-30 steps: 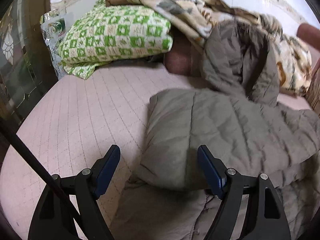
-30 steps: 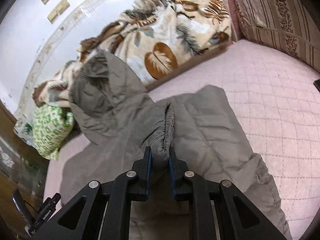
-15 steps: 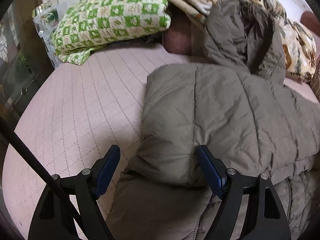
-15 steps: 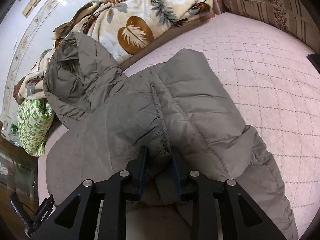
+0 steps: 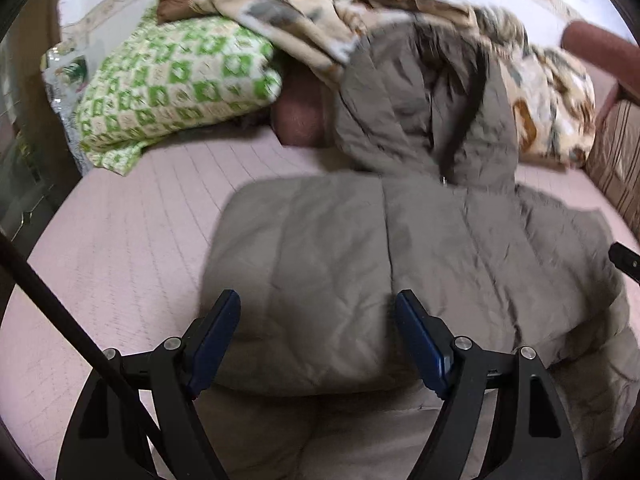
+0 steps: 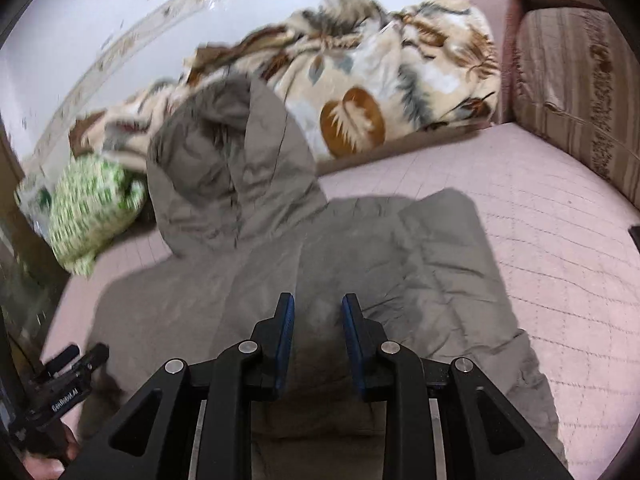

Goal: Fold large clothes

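A grey-brown padded hooded jacket (image 5: pixel 400 260) lies spread on the pink quilted bed, its hood (image 5: pixel 420 112) resting against the bedding at the back. Its left side is folded over into a thick rounded pad. My left gripper (image 5: pixel 318 308) hangs open and wide just above that folded pad, with no fabric pinched. In the right wrist view the jacket (image 6: pixel 360 260) lies flat below my right gripper (image 6: pixel 318 312), whose jaws stand a little apart with nothing pressed between the blue pads. The left gripper's body (image 6: pixel 68 376) shows at the lower left there.
A green-and-white checked pillow (image 5: pixel 176 84) and a leaf-patterned blanket (image 6: pixel 380 80) are heaped along the back wall. A striped brown cushion (image 6: pixel 580 92) stands on the right. Bare pink mattress (image 6: pixel 560 260) lies right of the jacket and also on its left (image 5: pixel 120 240).
The right gripper was shut on a bunched ridge of the jacket; its jaws have parted and the fabric now lies flat. Both views have shifted over the jacket.
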Motion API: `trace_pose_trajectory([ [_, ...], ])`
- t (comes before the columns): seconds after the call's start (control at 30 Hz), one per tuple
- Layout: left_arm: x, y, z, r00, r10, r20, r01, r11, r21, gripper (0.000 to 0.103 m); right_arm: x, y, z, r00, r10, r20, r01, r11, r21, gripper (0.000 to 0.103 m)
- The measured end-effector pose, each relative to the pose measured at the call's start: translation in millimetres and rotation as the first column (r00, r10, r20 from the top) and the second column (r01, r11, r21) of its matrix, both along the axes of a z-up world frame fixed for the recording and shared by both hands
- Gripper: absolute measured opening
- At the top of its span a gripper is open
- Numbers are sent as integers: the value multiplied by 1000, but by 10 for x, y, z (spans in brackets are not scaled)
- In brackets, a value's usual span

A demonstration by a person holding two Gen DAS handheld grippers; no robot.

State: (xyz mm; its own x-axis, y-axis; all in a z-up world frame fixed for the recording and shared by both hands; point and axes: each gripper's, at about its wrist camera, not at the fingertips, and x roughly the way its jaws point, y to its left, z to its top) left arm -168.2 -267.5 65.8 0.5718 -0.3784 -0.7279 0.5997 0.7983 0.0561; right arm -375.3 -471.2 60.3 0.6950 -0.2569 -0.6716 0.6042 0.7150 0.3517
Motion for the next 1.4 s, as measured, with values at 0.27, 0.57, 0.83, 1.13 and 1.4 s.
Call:
trace_pose_trajectory([
  [0.27,116,-51,-281,996,15,-85,-9,998,68,86,212,-135,-472,987,21,-162,-6,996,90,24],
  [0.57,42,6,-103,997,44,-64,-43,999,18,86,146,-76,-327,988,1,-153,8,998,58,26],
  [0.83,-387,-140,47,997,-57,60,57,998,4,86,155,353,53,997,71,-36,-73,996,-48,31],
  [1.13,-351,-306,-317,999,-35,-8,36,993,116,91,441,471,-395,977,134,-165,-135,991,4,31],
  [1.4,-360,-332,-340,1000,-25,8,23,992,127,93,479,464,-430,973,142,-183,-144,990,4,31],
])
